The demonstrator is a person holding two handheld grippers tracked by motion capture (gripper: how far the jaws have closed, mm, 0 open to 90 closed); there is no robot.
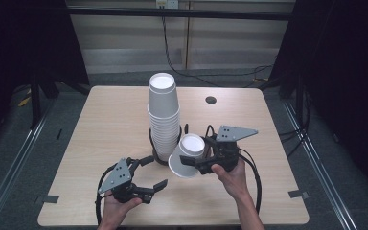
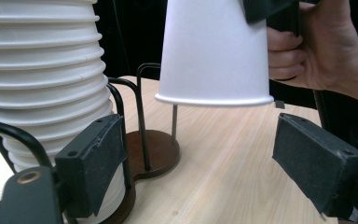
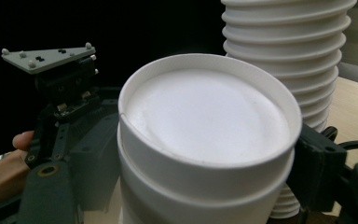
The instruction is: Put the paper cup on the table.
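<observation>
**Right tool holding an upturned paper cup beside the stack**

The right tool (image 1: 194,162) is gripping a white paper cup (image 1: 191,145), its jaws pressing on opposite sides of the cup wall. The cup is hanging mouth down and slightly tilted, clear of the bench (image 1: 110,124), just beside the tall stack of cups (image 1: 164,115) at about 4 o'clock from it. The stack is sitting in a black wire holder (image 1: 160,160) near the bench's middle. The left tool (image 1: 151,175) is waiting at about 7 o'clock from the stack, its jaws standing apart with nothing between them.
</observation>
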